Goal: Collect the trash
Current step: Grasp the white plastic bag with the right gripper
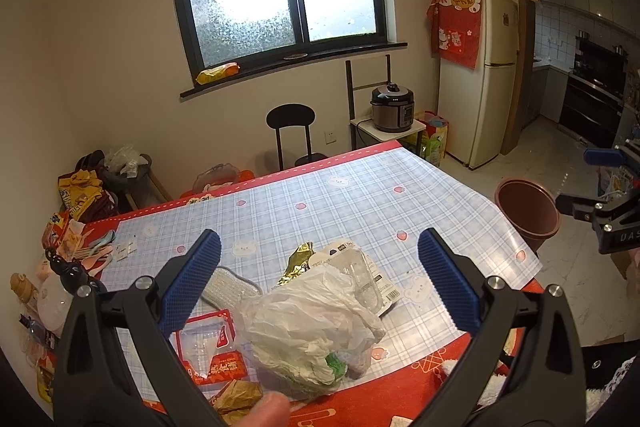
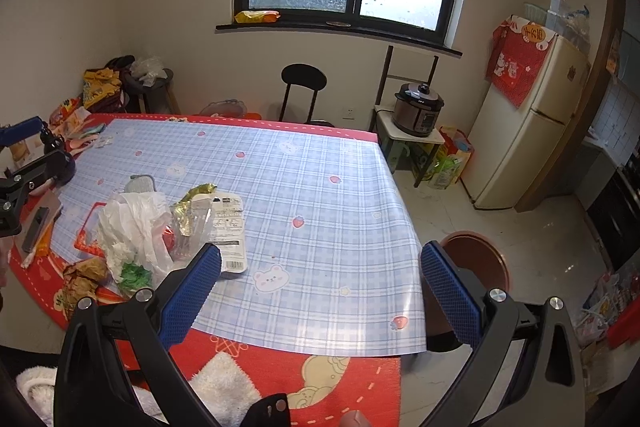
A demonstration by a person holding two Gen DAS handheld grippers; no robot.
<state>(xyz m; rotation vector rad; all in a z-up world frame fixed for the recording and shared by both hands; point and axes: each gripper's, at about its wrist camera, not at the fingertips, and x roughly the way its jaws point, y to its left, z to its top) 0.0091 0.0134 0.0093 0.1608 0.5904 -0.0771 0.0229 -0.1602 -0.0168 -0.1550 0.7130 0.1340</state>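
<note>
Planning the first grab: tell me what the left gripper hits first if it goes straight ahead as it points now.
Most likely the crumpled white plastic bag, lying on the table between and just beyond the open left gripper. Depth is uncertain; the gripper may sit above it.

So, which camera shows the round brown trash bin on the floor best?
The left wrist view: the round brown trash bin shows whole beside the table, its rim and inside clear. In the right wrist view the bin is partly hidden behind the right tool's blue finger and the tablecloth edge.
</note>
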